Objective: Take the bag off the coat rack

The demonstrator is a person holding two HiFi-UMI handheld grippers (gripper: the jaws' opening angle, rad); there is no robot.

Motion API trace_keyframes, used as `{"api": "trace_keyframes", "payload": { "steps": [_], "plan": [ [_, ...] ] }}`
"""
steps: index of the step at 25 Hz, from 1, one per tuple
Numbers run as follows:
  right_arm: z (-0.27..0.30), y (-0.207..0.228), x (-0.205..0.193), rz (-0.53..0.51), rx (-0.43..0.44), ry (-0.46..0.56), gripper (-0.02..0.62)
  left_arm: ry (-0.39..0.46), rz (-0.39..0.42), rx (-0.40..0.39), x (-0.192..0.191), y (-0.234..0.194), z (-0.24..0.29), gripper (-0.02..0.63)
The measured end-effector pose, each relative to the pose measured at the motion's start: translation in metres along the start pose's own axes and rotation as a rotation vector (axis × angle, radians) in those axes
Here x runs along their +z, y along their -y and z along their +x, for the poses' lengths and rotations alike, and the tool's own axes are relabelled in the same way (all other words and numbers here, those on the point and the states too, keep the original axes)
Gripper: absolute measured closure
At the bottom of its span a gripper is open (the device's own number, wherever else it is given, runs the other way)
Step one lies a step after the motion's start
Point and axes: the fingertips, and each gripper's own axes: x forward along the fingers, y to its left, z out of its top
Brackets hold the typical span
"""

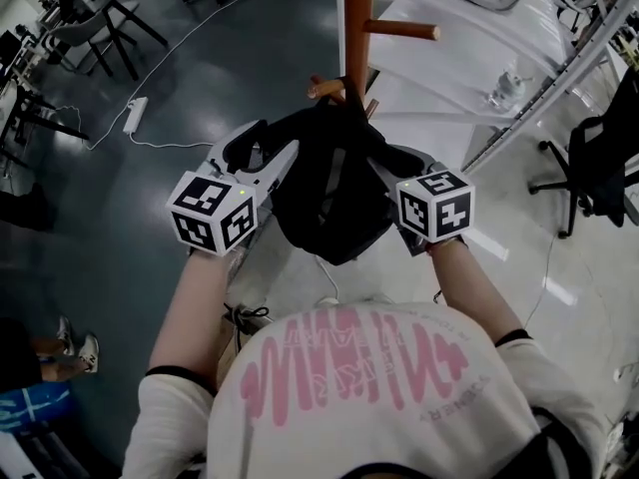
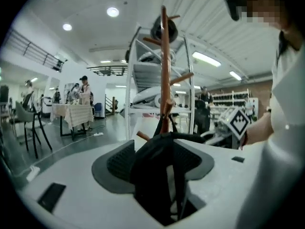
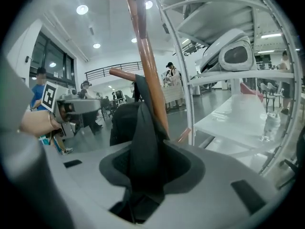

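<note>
Left gripper (image 2: 158, 148): jaws spread around black bag (image 1: 329, 193), contact unclear.
Right gripper (image 3: 144, 163): pinching the bag's fabric.
Coat rack (image 1: 356, 8): peg (image 1: 324, 90) behind bag mostly hidden.

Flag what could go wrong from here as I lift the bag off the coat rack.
1. The bag looks hooked on a peg of the coat rack; pulling sideways instead of up may snag it or tip the rack.
2. Only the right hand-held gripper clamps bag fabric; the left hand-held gripper is open around it, so the bag could swing or slip once free.
</note>
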Motion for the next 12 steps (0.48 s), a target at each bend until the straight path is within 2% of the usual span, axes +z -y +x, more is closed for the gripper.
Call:
{"api": "trace_keyframes", "payload": {
  "steps": [3,4,5,8,12],
  "plan": [
    [0.000,-0.001,0.000,-0.004,0.012,-0.007,0.453,-0.144,0.119,-0.019,-0.025,-0.005,0.018,0.264],
    [0.000,-0.001,0.000,-0.005,0.016,-0.009,0.451,-0.169,0.143,-0.018,-0.032,-0.009,0.023,0.200],
    [0.001,-0.001,-0.001,-0.006,0.021,-0.012,0.451,-0.188,0.164,-0.015,-0.038,-0.013,0.027,0.176],
    [0.002,-0.001,-0.001,-0.010,0.028,-0.021,0.449,-0.239,0.191,-0.021,-0.052,-0.023,0.041,0.169],
    [0.002,-0.001,0.000,-0.016,0.029,-0.029,0.449,-0.263,0.154,-0.088,-0.067,-0.021,0.056,0.170]
  ]
}}
